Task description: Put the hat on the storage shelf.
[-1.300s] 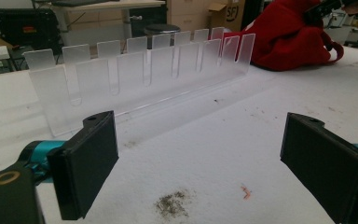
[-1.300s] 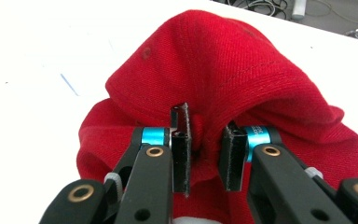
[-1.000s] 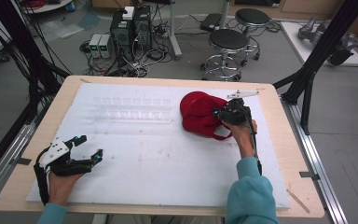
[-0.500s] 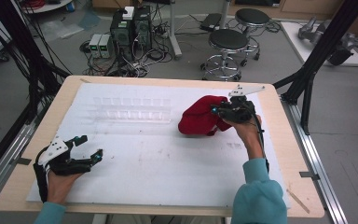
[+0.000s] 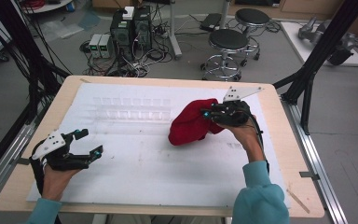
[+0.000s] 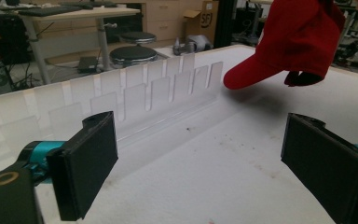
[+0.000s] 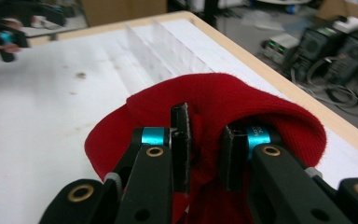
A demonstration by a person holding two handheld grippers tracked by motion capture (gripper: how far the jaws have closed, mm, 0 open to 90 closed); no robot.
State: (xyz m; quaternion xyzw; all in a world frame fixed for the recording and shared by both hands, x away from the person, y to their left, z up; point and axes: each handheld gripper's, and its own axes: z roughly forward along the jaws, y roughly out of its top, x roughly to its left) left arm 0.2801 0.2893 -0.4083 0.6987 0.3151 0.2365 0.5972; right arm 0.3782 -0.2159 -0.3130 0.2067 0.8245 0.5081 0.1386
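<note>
My right tool (image 5: 213,115) is clamped on a fold of the soft red fabric cap (image 5: 192,127), its two black pads pinching the cloth narrowly between them; in the right gripper view the crown of the cap (image 7: 223,105) bulges over and around both pads. The cap hangs from that grip above the right half of the white sheet (image 5: 135,172) that covers the wooden bench (image 5: 23,184), with its brim pointing toward the middle of the bench. From the left gripper view the cap (image 6: 298,42) shows clear of the surface, a shadow lying on the sheet beneath it.

My left tool (image 5: 85,145) sits near the left front corner of the bench, well apart from the cap, with its jaws spread wide and nothing between them.

A clear plastic slotted rack (image 5: 133,108) stands across the far middle of the sheet, just to the left of the cap and not touching it.
</note>
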